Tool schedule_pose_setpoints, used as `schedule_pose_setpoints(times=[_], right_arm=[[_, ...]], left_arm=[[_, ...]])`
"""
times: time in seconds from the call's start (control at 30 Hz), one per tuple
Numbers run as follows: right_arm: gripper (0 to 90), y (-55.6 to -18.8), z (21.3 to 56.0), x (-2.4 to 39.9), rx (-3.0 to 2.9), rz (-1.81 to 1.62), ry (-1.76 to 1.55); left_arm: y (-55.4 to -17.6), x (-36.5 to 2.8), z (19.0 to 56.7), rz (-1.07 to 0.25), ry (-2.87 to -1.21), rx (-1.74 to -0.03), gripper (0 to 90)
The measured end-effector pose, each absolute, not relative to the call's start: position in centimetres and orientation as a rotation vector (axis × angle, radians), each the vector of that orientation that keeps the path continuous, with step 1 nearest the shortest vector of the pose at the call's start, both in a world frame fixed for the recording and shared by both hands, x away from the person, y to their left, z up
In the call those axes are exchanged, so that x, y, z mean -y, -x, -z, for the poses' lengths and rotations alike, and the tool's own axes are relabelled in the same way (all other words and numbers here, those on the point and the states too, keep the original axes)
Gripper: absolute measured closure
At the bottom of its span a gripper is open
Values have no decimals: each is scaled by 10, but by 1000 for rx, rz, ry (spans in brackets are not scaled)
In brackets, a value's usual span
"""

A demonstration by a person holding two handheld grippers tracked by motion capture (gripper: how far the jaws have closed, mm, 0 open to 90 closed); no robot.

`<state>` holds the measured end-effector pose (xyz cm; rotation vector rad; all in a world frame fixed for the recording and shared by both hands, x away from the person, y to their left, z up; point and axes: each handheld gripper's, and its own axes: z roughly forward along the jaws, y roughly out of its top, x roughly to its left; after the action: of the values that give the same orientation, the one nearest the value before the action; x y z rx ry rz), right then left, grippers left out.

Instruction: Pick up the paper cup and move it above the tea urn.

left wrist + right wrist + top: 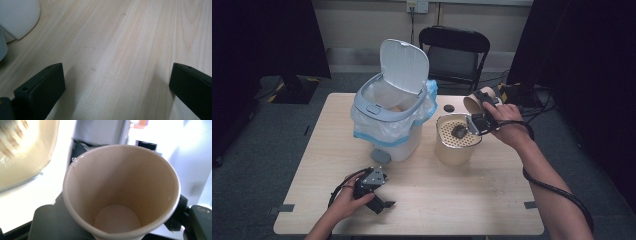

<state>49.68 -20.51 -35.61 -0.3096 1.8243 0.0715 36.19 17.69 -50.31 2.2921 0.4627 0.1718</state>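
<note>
One pale wooden table [422, 200] carries one white lidded bin lined with a clear plastic bag [389, 120], one beige round pot with a perforated top [456, 142], one brown paper cup [477, 102], one small black disc [448, 108]; two black hand-held grippers [387, 204] [472, 125]; one black folding chair [454, 55] far behind.

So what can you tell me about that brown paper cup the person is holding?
The brown paper cup is tan inside and out, with a rolled rim, a side seam and a round flat bottom. It looks empty. The right gripper is shut on it, one black jaw on each side, and holds it tipped on its side above the table, mouth towards the camera, beside the beige bucket with a perforated lid.
</note>
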Motion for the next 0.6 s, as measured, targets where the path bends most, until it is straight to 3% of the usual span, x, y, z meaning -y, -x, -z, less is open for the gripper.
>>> schedule_pose_setpoints(times=[0.6], right_arm=[[282,-520,333,249,-2193,-1000,-624]], left_arm=[[-362,-177,503,-172,-2291,-462,0]])
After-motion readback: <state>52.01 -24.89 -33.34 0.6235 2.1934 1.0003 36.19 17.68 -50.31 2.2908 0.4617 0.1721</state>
